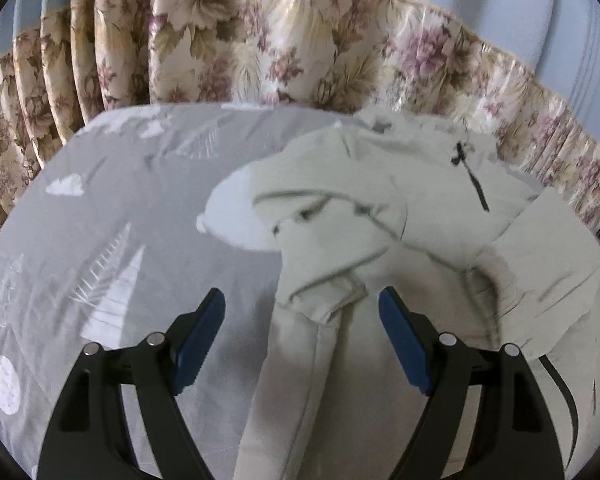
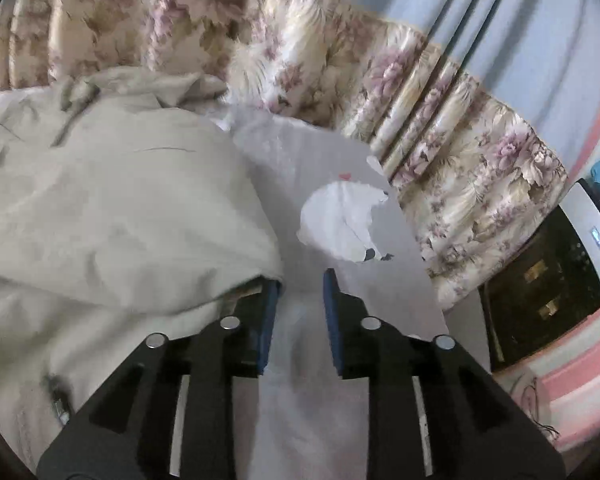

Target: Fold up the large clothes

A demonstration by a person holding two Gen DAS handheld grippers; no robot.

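Observation:
A pale beige jacket (image 1: 420, 208) with a dark zip (image 1: 476, 184) lies crumpled on a bed's grey sheet (image 1: 120, 200). One sleeve runs toward me, its cuff (image 1: 328, 296) folded back. My left gripper (image 1: 300, 298) stands open, its blue pads either side of that cuff, not touching it. In the right wrist view the jacket (image 2: 120, 200) fills the left half. My right gripper (image 2: 303, 278) is open with a narrow gap, only grey sheet (image 2: 284, 168) showing between the pads. Its left finger (image 2: 270, 304) sits against the jacket's edge, which partly overlaps it.
Flowered curtains (image 1: 280, 40) hang right behind the bed, also at the back right as curtains (image 2: 440, 120). A dark cabinet (image 2: 540, 292) and a white appliance (image 2: 592, 232) stand beyond the bed's right edge. The sheet carries white leaf and bear prints (image 2: 344, 220).

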